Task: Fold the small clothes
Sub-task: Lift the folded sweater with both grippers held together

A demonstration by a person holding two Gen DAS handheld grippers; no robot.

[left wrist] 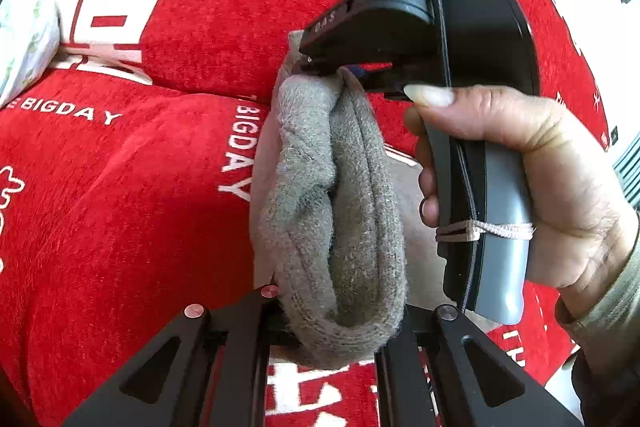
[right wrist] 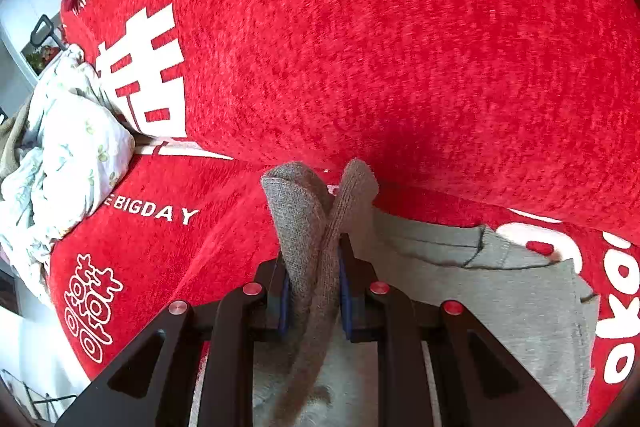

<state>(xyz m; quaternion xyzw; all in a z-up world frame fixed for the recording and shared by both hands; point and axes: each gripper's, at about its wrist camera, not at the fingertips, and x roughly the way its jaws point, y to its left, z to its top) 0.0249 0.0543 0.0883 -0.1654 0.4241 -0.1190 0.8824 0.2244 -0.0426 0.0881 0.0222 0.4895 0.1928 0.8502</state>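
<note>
Both grippers have the grey sock off the red sofa cover.

Nearest the left wrist camera, the left gripper (left wrist: 340,323) has the sock (left wrist: 332,211) bunched between its fingers, though whether they press on it cannot be told. Further out, the right gripper (left wrist: 320,61), in the person's hand (left wrist: 532,179), pinches the sock's far end. Right wrist view: blue pads (right wrist: 344,291) clamp the fabric, a grey garment (right wrist: 500,291) lies flat beyond on the sofa cover (right wrist: 400,47), and a white floral cloth (right wrist: 64,155) sits far left.

Bright daylight, soft shadows, sharp centre — fisheye bending, dark vignette at edges
</note>
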